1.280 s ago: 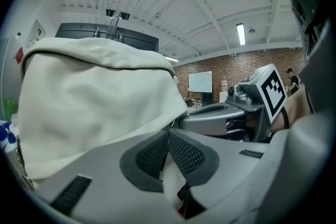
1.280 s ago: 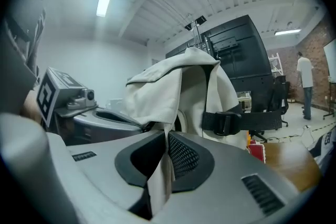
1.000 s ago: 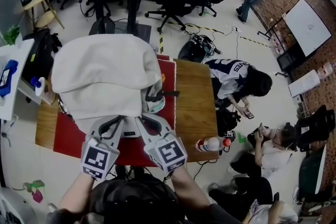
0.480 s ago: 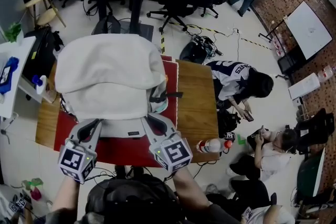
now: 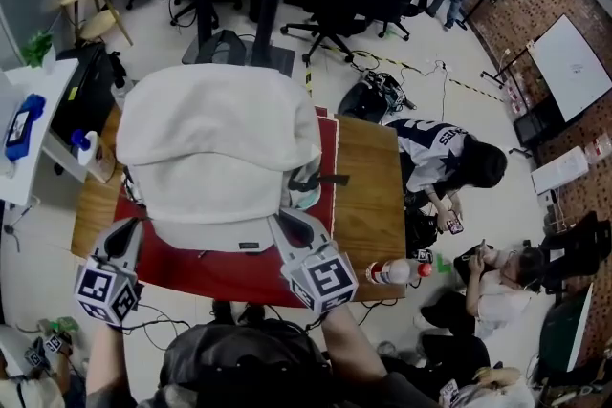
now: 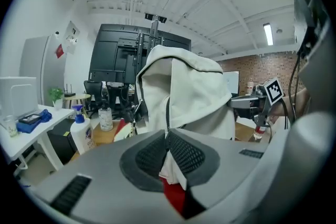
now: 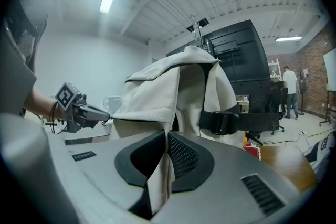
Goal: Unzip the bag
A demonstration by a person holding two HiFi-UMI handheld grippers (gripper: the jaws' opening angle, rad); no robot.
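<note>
Head view: a pale, soft cloth bag (image 5: 215,148) stands humped on a red mat (image 5: 229,274) over the wooden table (image 5: 368,196). Both tongs meet its near lower edge — left tongs (image 5: 124,232) at the left corner, right tongs (image 5: 287,223) at the right.

Left gripper view: the ribbed pads are clenched on the bag's white cloth.

Right gripper view: the pads pinch a flat fold of bag fabric — beside it is a black webbing strap (image 7: 226,122).
</note>
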